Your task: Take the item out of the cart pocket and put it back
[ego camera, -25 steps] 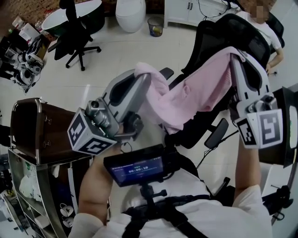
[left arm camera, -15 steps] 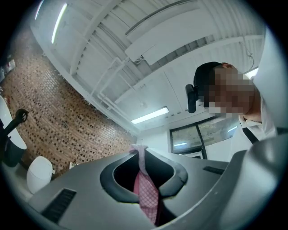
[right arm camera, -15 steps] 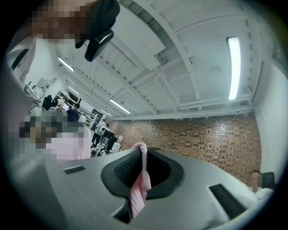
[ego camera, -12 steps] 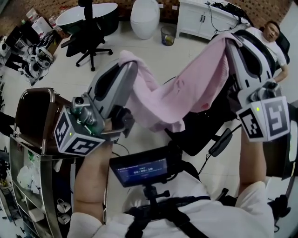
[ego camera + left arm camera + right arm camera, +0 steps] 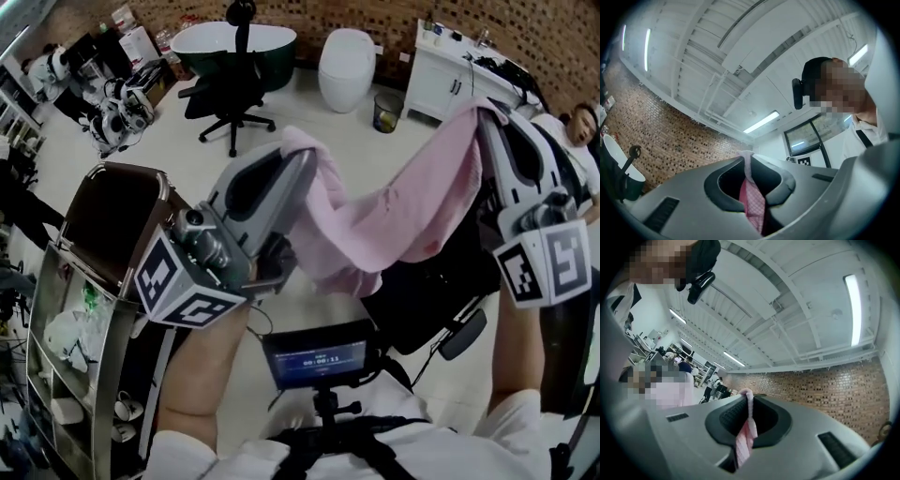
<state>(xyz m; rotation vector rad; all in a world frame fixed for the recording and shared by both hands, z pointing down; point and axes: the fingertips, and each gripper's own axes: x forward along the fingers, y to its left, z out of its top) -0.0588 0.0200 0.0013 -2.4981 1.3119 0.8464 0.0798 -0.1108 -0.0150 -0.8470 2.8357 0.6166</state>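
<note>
Holds the pink cloth point(image 5: 403, 220) up in the air to the right of the cart point(image 5: 120, 214), left gripper point(image 5: 302, 156) fingers point(image 5: 262, 183) clamped on one end, right gripper point(image 5: 487, 113) fingers point(image 5: 525, 159) clamped on the other, middle sagging between the two.

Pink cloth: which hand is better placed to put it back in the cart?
Probably left: the left tool grips the pink cloth nearest the cart; the right tool holds the far end.

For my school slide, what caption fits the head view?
The left tongs and right tongs hold up a soft pink cloth that sags between them.
</note>
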